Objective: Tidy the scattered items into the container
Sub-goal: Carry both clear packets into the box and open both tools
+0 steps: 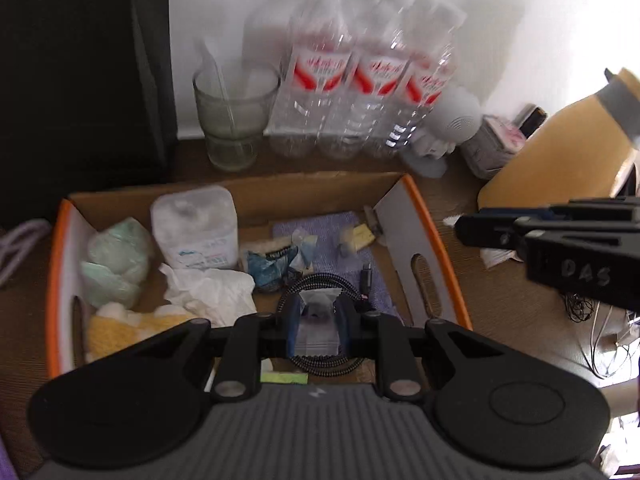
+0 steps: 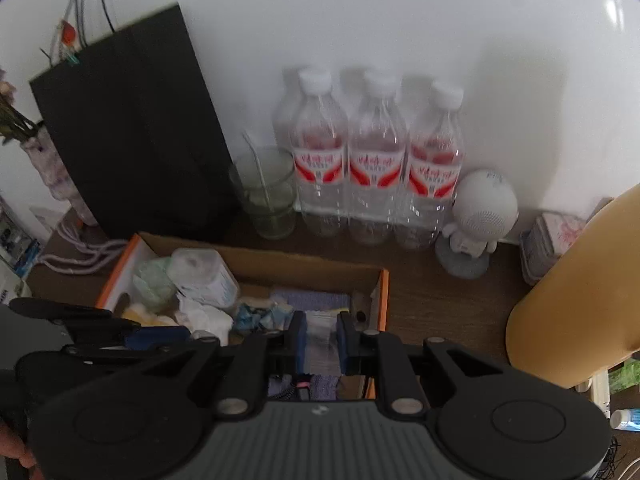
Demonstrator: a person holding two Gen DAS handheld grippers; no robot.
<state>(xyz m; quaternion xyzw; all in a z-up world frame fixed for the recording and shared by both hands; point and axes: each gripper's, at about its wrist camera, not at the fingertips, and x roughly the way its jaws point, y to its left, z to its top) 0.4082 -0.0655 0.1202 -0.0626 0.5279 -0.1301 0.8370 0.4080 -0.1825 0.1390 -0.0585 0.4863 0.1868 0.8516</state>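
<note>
Both grippers, left and right, clamp clear packets above the cardboard box holding tissues and a cable.

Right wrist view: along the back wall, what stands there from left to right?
Black paper bag → glass cup → three water bottles → white robot figurine → small patterned box.

Both matte-black plastic tongs, left and right, share blue-padded fingers, silver pivot screws and ribbed grey bodies; "DAS" is handwritten on the right.
</note>
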